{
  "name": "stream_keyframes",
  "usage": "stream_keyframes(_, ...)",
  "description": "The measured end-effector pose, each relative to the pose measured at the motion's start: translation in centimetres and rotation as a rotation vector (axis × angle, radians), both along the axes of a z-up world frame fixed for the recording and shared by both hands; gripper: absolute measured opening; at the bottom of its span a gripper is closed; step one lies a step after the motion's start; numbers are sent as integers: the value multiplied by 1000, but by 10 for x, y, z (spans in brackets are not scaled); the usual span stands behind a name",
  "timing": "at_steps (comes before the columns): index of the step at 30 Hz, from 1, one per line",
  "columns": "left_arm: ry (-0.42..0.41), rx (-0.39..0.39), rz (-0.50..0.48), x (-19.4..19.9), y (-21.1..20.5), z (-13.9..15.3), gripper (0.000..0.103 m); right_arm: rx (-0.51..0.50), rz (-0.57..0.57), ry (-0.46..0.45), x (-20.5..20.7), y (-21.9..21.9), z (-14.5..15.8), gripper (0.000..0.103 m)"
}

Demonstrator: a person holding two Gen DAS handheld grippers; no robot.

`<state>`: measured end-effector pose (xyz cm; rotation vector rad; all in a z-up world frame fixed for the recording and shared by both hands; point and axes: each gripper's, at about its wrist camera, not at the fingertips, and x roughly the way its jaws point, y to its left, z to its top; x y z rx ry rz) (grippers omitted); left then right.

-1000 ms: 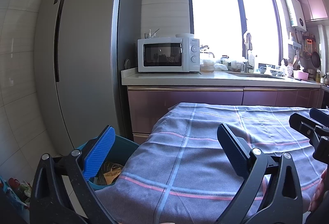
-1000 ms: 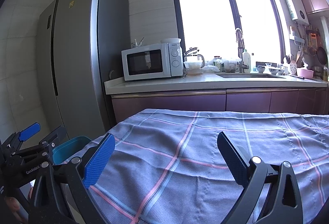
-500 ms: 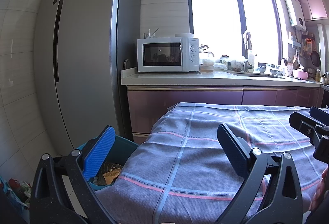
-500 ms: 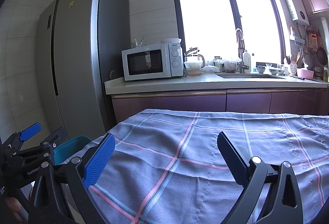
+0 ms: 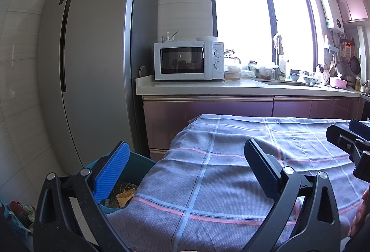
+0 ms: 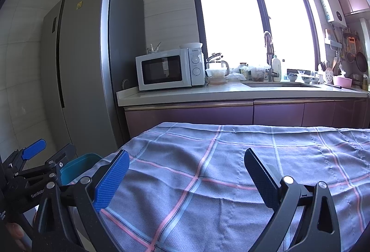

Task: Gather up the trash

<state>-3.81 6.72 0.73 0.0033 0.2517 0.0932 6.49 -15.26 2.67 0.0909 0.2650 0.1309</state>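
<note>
A teal trash bin stands on the floor at the table's left end, with crumpled wrappers inside it. My left gripper hovers open and empty over the table's left edge, its left finger above the bin. My right gripper is also open and empty above the plaid tablecloth. In the right wrist view the bin sits at lower left beside the left gripper. In the left wrist view the right gripper shows at the right edge. No trash lies on the cloth in view.
A grey fridge stands at the left. Beyond the table runs a counter with purple cabinets, a white microwave, jars, a sink and a tap under a bright window. Coloured items lie on the floor at lower left.
</note>
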Motion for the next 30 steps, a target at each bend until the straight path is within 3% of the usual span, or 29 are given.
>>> stream_keyframes(30, 5, 3, -4, 1, -1, -3, 98, 3, -4, 5, 0, -1, -2, 96)
